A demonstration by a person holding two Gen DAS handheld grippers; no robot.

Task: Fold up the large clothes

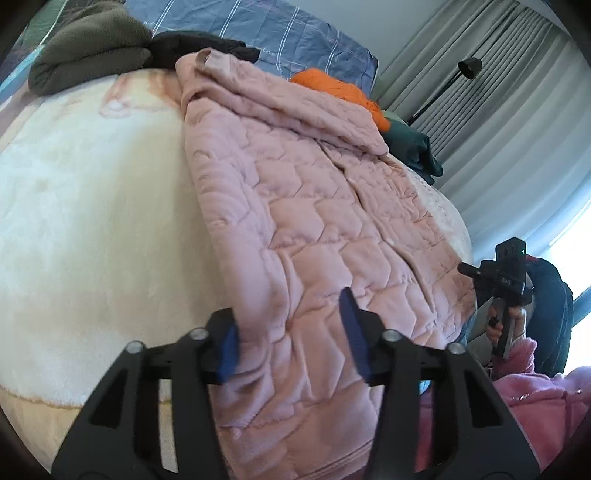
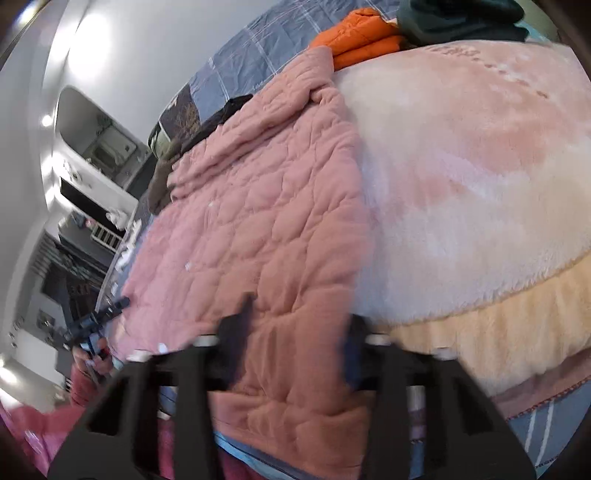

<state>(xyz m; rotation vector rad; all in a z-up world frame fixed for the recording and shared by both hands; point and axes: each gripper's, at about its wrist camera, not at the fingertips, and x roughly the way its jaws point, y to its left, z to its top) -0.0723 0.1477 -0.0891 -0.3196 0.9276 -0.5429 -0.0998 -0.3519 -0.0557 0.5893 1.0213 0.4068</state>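
Note:
A pink quilted garment [image 1: 314, 221] lies spread lengthwise on a fluffy cream and pink blanket [image 1: 92, 221] over the bed. My left gripper [image 1: 291, 339] straddles the near hem at its left corner. Its blue pads [image 1: 227, 347] stand apart, with bunched fabric between them. In the right wrist view the same garment [image 2: 258, 221] runs away from me. My right gripper [image 2: 297, 339] is blurred and straddles the hem's right corner with its fingers apart. Each gripper also shows from the side in the other's view: the right gripper [image 1: 495, 288] and the left gripper [image 2: 96, 321], each held by a hand.
Folded clothes sit at the bed's far end: an olive fleece [image 1: 88, 48], a black piece [image 1: 199, 48], an orange jacket [image 1: 340, 88] and a dark green garment [image 1: 413, 144]. Blue checked bedding [image 1: 288, 29] lies behind them. Grey curtains [image 1: 498, 110] and a floor lamp [image 1: 469, 68] stand at the right.

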